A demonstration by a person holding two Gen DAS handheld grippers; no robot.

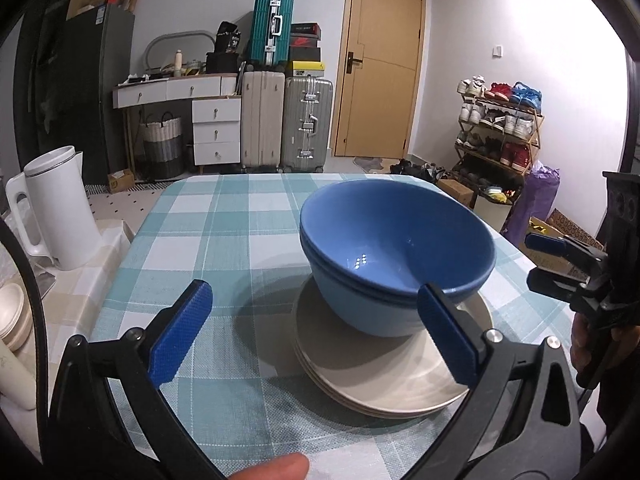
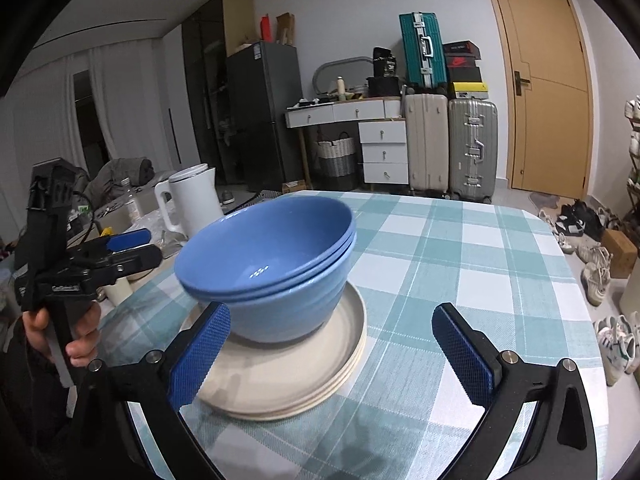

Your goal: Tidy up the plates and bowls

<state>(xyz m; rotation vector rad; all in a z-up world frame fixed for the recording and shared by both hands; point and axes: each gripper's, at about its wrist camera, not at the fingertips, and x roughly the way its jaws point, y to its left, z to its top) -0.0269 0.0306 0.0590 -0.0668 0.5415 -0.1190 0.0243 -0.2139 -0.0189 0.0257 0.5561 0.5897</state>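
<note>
Nested blue bowls (image 1: 396,256) sit on a stack of beige plates (image 1: 384,380) on the checked tablecloth. In the right wrist view the bowls (image 2: 268,264) rest on the plates (image 2: 288,372) left of centre. My left gripper (image 1: 316,320) is open and empty, its right finger just in front of the bowls' rim. My right gripper (image 2: 332,344) is open and empty, its left finger beside the plates' near edge. Each gripper shows in the other view: the right at the right edge (image 1: 560,260), the left at the left edge (image 2: 124,248).
A white kettle (image 1: 60,208) stands on a side surface left of the table, with cream bowls (image 1: 12,316) nearby. The checked table (image 2: 480,264) stretches right and back. Suitcases, drawers, a door and a shoe rack (image 1: 500,128) stand behind.
</note>
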